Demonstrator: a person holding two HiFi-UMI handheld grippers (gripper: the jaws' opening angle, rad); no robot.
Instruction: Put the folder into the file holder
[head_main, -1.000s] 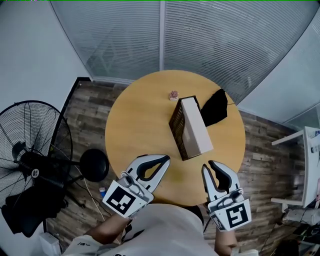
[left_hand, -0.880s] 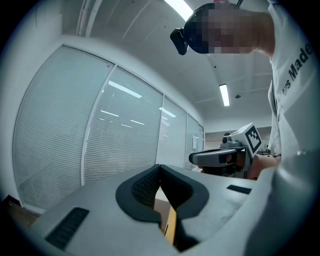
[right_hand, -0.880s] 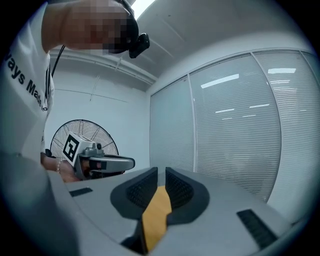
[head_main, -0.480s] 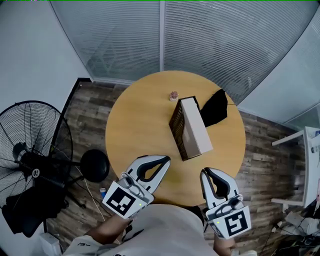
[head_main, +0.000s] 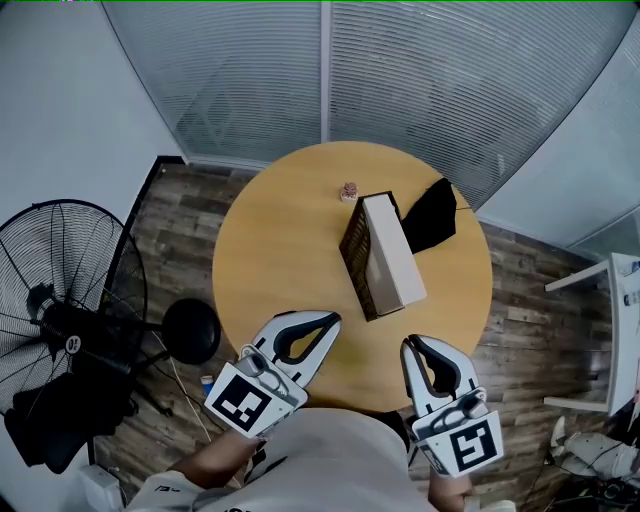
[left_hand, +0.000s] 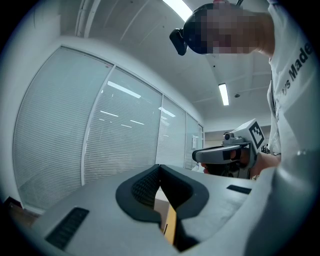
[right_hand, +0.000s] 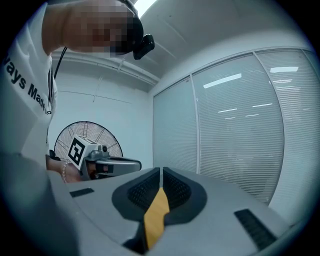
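Note:
A dark mesh file holder (head_main: 352, 250) lies on the round wooden table (head_main: 280, 250), right of its middle, with a white folder (head_main: 392, 255) inside it. Both grippers hover over the near table edge, well short of the holder. My left gripper (head_main: 333, 318) is shut with nothing held; in the left gripper view its pads (left_hand: 160, 167) meet at the tip. My right gripper (head_main: 407, 343) is also shut and empty, and in the right gripper view its jaws (right_hand: 161, 171) touch, with only tabletop showing through below.
A black cloth-like item (head_main: 432, 215) and a small pinkish object (head_main: 348, 190) lie by the holder's far end. A floor fan (head_main: 70, 290) and a round black stool (head_main: 190, 330) stand left of the table. Blinds on glass walls are behind, with white furniture (head_main: 620, 300) at the right.
The right gripper's jaws have closed from slightly apart to touching, and it has drawn back a little toward the person. The left gripper, holder and folder have not moved.

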